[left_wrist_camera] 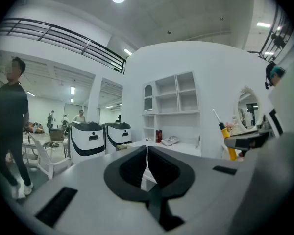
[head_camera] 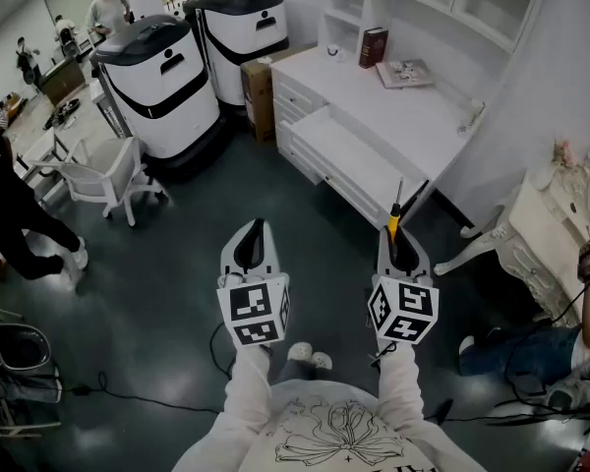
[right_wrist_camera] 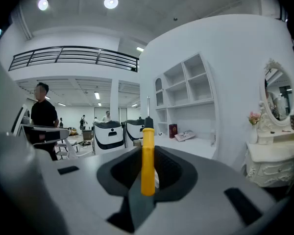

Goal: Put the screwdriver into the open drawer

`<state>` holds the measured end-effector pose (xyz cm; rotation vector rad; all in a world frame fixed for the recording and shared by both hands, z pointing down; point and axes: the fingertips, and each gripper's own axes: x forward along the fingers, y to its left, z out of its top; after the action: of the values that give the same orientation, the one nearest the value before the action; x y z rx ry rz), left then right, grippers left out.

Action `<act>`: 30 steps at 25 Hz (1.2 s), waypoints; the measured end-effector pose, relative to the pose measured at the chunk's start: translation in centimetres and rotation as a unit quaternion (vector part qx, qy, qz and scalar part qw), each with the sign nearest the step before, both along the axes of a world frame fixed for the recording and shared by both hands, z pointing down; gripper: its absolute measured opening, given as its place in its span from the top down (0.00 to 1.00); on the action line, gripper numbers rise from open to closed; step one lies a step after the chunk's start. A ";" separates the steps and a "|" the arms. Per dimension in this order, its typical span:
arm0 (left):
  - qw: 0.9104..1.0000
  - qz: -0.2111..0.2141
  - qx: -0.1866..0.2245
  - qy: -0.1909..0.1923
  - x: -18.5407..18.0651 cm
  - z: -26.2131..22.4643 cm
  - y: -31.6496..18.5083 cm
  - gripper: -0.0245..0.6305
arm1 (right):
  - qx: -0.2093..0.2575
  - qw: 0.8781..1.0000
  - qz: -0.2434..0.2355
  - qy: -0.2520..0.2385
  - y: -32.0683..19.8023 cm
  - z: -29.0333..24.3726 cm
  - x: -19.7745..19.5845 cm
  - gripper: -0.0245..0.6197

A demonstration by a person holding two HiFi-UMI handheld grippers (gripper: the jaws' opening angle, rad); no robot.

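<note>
My right gripper (head_camera: 397,239) is shut on a screwdriver (head_camera: 394,219) with a yellow handle and a thin shaft that points up and away from me. In the right gripper view the yellow handle (right_wrist_camera: 147,160) stands upright between the jaws. My left gripper (head_camera: 255,232) hangs beside it at the same height, shut and empty, its jaws meeting in a thin line (left_wrist_camera: 147,166). The open drawer (head_camera: 349,155) sticks out of the white desk (head_camera: 393,106) ahead of both grippers, some way beyond them. From the left gripper view the screwdriver (left_wrist_camera: 224,140) shows at the right.
Two white-and-black machines (head_camera: 162,77) stand left of the desk, with a cardboard box (head_camera: 259,87) between them and it. A white chair (head_camera: 103,175) and a person in black (head_camera: 10,205) are at the left. An ornate white dressing table (head_camera: 551,234) stands at the right. Cables lie on the dark floor.
</note>
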<state>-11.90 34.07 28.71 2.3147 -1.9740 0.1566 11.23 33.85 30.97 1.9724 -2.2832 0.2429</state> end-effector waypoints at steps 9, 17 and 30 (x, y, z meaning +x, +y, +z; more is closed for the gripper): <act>1.000 0.003 -0.004 0.001 -0.4 0.3 -1.2 0.95 | -0.001 1.000 -0.001 -0.005 -1.2 0.2 -0.5 0.85; 1.000 0.013 -0.002 -0.004 -1.5 0.7 -3.9 0.95 | 0.002 1.000 0.011 -0.021 -3.7 0.6 -1.6 0.85; 0.999 0.030 -0.029 -0.004 -2.4 3.6 -8.6 0.95 | -0.020 0.999 0.026 -0.026 -7.7 3.1 -2.9 0.85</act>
<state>-14.33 25.44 32.31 2.3413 -1.8785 0.2254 8.33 26.19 34.08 2.0308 -2.2422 0.3469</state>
